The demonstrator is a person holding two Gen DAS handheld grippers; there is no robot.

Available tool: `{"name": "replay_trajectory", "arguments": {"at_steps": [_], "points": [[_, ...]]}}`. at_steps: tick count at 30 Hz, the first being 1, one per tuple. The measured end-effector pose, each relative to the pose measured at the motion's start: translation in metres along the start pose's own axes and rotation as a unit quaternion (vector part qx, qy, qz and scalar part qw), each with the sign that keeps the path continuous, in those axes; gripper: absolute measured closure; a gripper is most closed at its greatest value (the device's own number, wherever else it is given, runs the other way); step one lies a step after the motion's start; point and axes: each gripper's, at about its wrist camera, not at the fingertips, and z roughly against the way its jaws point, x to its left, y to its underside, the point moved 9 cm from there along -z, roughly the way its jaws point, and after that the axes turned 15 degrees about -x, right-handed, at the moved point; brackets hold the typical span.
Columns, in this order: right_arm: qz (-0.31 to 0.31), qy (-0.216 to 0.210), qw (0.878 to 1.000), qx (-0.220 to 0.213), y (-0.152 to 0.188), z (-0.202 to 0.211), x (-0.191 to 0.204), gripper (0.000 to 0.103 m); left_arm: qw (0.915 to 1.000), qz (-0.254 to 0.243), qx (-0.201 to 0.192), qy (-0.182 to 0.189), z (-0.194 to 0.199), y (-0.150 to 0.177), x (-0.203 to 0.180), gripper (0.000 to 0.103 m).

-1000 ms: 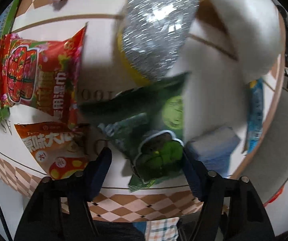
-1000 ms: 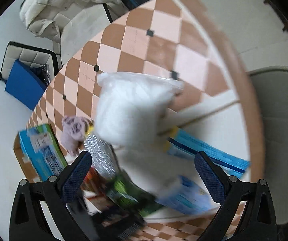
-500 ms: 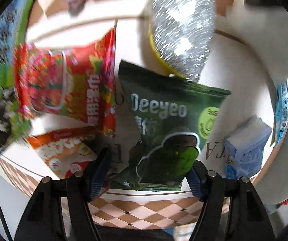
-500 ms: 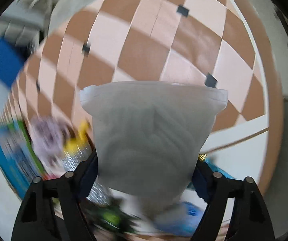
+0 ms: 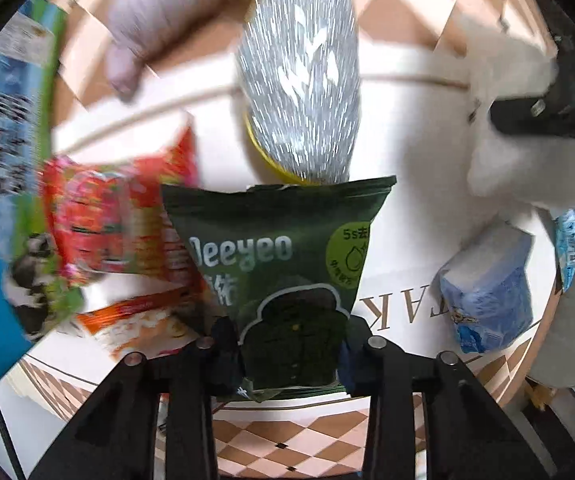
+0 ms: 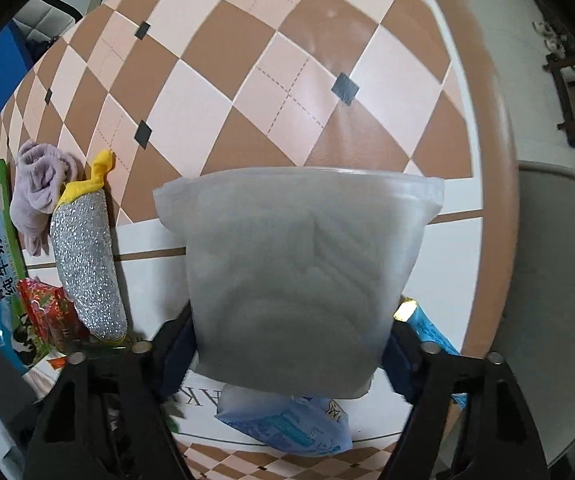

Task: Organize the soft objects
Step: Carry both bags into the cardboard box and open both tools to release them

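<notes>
Both tongs (image 5: 289, 354) (image 6: 289, 354): black frames, silver screws, dark blue finger pads (image 6: 175, 354)

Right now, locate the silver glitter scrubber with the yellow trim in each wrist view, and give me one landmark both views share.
Left wrist view: the silver scrubber sits top centre, just behind the green Deeyeo pouch held in the left tool.
Right wrist view: the silver scrubber lies at the left, beside the lilac cloth, left of the white pouch held in the right tool.
Shared landmark: the blue tissue pack.
</notes>
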Motion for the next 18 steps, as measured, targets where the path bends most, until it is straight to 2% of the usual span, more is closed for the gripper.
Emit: {"name": "replay_trajectory", "arguments": {"at_steps": [1, 5, 8, 13, 15, 18], "points": [[-0.002, 0.0, 1.0, -0.007, 0.004, 0.006, 0.002, 0.032, 1.0, 0.001, -0.008, 0.002, 0.006, -0.001, 0.002, 0.072], [-0.019, -0.027, 0.999, -0.022, 0.024, 0.036, 0.01, 0.034, 0.9987, 0.008, -0.046, 0.021, 0.047, -0.007, 0.017, 0.072], [-0.021, -0.048, 0.997, -0.049, 0.03, 0.078, 0.015, 0.034, 0.9968, 0.015, -0.071, 0.034, 0.081, -0.013, 0.032, 0.072], [0.002, -0.1, 0.99, -0.095, 0.054, 0.147, 0.071, 0.034, 0.9926, 0.035, -0.105, 0.051, 0.158, -0.019, 0.053, 0.072], [0.016, -0.122, 0.986, -0.11, 0.062, 0.171, 0.103, 0.034, 0.9911, 0.045, -0.112, 0.056, 0.186, -0.018, 0.077, 0.072], [0.038, -0.162, 0.978, -0.124, 0.078, 0.209, 0.165, 0.034, 0.9897, 0.063, -0.116, 0.054, 0.202, -0.017, 0.122, 0.072]]}}
